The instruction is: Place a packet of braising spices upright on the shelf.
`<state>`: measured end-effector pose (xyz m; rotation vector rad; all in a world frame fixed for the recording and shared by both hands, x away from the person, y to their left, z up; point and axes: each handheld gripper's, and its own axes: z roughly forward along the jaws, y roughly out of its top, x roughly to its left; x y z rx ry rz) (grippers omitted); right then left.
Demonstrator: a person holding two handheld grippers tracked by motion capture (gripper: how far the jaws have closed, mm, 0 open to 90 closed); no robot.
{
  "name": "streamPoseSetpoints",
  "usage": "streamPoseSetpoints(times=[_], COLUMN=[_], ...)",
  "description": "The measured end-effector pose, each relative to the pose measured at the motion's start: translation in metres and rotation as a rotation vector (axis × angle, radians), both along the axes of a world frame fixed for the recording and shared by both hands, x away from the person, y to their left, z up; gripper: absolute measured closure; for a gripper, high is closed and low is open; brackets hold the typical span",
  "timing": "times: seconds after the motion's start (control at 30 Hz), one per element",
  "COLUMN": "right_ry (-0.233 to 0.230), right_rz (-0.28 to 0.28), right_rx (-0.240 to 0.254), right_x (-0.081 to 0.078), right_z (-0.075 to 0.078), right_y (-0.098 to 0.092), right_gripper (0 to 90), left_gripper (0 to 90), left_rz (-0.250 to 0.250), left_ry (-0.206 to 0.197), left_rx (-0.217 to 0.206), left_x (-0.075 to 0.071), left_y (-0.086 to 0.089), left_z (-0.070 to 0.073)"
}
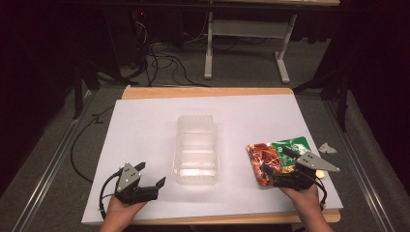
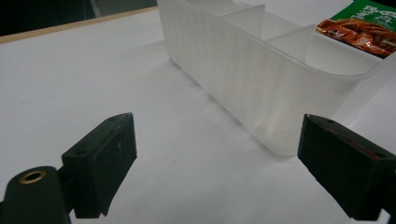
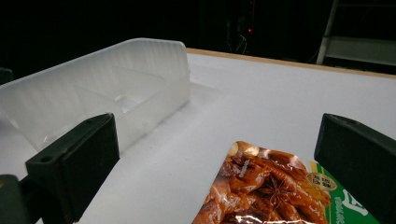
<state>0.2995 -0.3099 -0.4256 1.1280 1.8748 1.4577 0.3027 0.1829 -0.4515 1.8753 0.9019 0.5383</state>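
A clear plastic bin (image 1: 196, 149) with inner dividers stands in the middle of the white table sheet (image 1: 145, 125); it also shows as a ribbed wall (image 2: 243, 74) and a far corner (image 3: 116, 88). A red and green snack packet (image 1: 270, 154) lies flat to its right (image 3: 266, 186). My right gripper (image 1: 277, 162) hovers over the packet's near edge, jaws wide apart, nothing between them. My left gripper (image 1: 151, 175) rests at the front left, open and empty, aimed at the bin's near corner.
A crumpled white scrap (image 1: 327, 148) lies off the sheet's right edge. The wooden table edge (image 1: 208, 92) runs along the back. Cables and a white stand (image 1: 246, 43) sit on the floor beyond.
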Motion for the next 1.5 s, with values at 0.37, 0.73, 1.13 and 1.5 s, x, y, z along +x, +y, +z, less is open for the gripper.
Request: streamPoseSetpoints(times=[0.37,0.73,1.13,1.5], right_ry=[-0.002,0.004,0.055,0.206], right_rz=[0.012,-0.041,-0.231,-0.349], right_rx=[-0.015,0.01,0.042,0.085], right_x=[0.001,0.0,-0.006,-0.012], right_z=[-0.001,-0.001,-0.01,-0.029], right_y=[-0.002,-0.02,-0.079,-0.114], right_gripper=[0.0,0.3,3.2,3.2], left_gripper=[11.6,11.6,11.6,11.6], left_rz=[0.014,0.012,0.033,0.045], left_ry=[0.0,0.013,0.015,0.002], left_rx=[-0.008,-0.008,0.001,0.008], left_x=[0.002,0.003,0.012,0.022], left_y=[0.001,0.002,0.005,0.0], left_z=[0.0,0.0,0.002,0.004])
